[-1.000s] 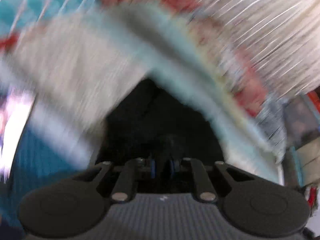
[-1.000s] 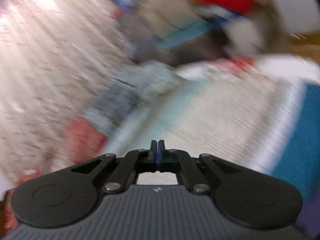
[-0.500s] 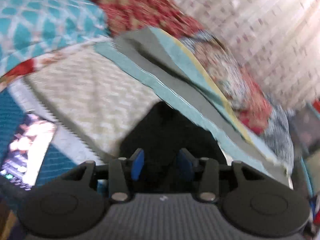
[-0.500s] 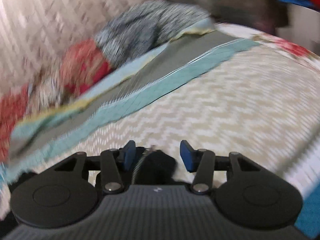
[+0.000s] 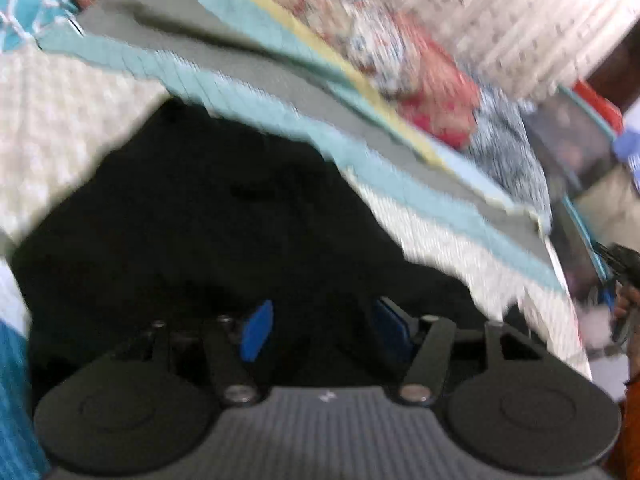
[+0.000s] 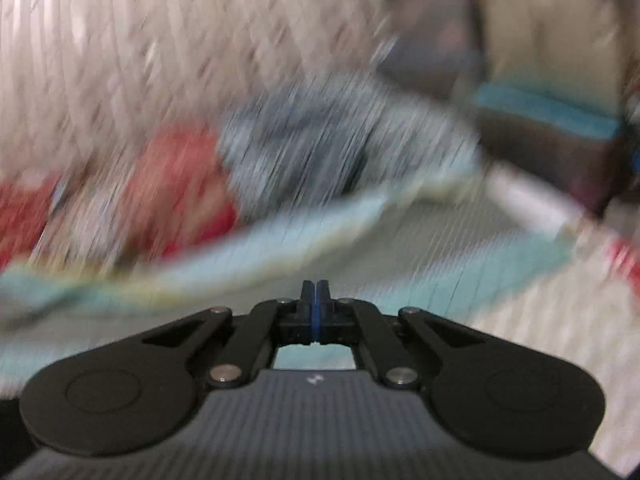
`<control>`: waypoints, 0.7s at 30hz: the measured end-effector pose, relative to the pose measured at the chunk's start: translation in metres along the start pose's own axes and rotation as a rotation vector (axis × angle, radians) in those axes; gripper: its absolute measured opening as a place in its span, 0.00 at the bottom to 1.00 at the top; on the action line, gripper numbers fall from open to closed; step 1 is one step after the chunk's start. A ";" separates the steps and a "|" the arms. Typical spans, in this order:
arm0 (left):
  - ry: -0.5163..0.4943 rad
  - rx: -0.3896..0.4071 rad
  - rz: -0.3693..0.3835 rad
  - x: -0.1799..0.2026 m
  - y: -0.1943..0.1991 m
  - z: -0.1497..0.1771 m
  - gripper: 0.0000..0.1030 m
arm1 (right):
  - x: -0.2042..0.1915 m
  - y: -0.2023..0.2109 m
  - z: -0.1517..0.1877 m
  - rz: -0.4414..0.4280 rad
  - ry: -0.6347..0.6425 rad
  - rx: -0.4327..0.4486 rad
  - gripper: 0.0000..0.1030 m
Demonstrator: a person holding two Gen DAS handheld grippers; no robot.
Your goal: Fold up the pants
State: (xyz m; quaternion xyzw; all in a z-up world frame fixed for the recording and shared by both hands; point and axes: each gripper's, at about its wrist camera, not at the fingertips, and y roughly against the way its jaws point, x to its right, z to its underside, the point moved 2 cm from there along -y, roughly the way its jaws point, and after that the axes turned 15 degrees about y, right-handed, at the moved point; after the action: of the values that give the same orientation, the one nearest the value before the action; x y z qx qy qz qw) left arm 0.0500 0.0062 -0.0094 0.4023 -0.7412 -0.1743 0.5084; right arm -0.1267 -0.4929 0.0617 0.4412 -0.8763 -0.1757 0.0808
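Note:
The black pants lie bunched on a cream zigzag bedspread and fill the middle of the left wrist view. My left gripper hovers over their near edge. Its jaws are opening, and dark cloth lies under and between the blue pads without being pinched. In the blurred right wrist view my right gripper is shut, pads pressed together with nothing between them. It points at the quilt edge, and no pants show in that view. A hand holding a dark tool shows at the right edge of the left wrist view.
A teal-and-grey quilt runs diagonally behind the pants, with a red floral blanket and a blue-grey speckled cloth beyond it. A cream patterned curtain rises behind. Stacked bags or boxes stand at the far right.
The left jaws went from shut to wide apart, and the black pants now fill more of that view. The right jaws opened over dark cloth, then shut, and swung up toward the quilt.

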 end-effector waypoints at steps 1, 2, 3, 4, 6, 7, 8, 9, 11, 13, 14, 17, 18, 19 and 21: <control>0.001 0.031 -0.013 0.000 0.006 -0.010 0.61 | 0.006 -0.007 -0.012 -0.007 -0.016 0.007 0.03; -0.002 0.079 -0.036 0.002 0.011 -0.026 0.64 | 0.012 -0.018 -0.019 -0.055 -0.048 -0.021 0.09; -0.016 0.110 -0.054 0.008 0.008 -0.040 0.73 | 0.012 -0.030 -0.019 -0.102 -0.061 -0.071 0.17; -0.043 0.140 -0.083 0.014 0.005 -0.056 0.78 | 0.009 -0.040 -0.014 -0.154 -0.057 -0.145 0.28; -0.100 0.151 -0.143 0.030 -0.009 -0.078 0.78 | -0.009 -0.049 0.011 -0.216 -0.001 -0.315 0.58; -0.123 0.139 -0.163 0.038 -0.019 -0.085 0.78 | -0.017 -0.045 0.029 -0.216 0.028 -0.376 0.58; -0.154 0.114 -0.180 0.052 -0.037 -0.095 0.78 | -0.021 -0.040 0.045 -0.225 0.051 -0.428 0.58; -0.172 0.093 -0.188 0.062 -0.051 -0.099 0.78 | -0.035 -0.034 0.063 -0.239 0.071 -0.473 0.58; -0.206 0.034 -0.205 0.079 -0.080 -0.102 0.78 | -0.049 -0.017 0.088 -0.271 0.100 -0.505 0.58; -0.239 -0.032 -0.195 0.093 -0.107 -0.095 0.79 | -0.068 0.003 0.107 -0.291 0.143 -0.515 0.59; -0.259 -0.071 -0.187 0.098 -0.118 -0.087 0.80 | -0.077 0.008 0.117 -0.294 0.156 -0.520 0.59; -0.281 -0.162 -0.191 0.107 -0.159 -0.068 0.86 | -0.086 0.005 0.144 -0.255 0.197 -0.580 0.56; -0.294 -0.176 -0.209 0.108 -0.171 -0.060 0.75 | -0.087 0.004 0.152 -0.244 0.213 -0.582 0.39; -0.317 -0.179 -0.227 0.104 -0.175 -0.052 0.59 | -0.095 0.005 0.156 -0.213 0.254 -0.560 0.26; -0.405 -0.153 -0.316 0.101 -0.188 -0.042 0.16 | -0.106 0.000 0.154 -0.244 0.267 -0.526 0.03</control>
State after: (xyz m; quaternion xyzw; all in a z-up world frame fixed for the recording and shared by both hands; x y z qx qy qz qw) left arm 0.1499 -0.1809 -0.0553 0.4304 -0.7405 -0.3837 0.3451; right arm -0.1086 -0.3715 -0.0795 0.5260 -0.7233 -0.3451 0.2848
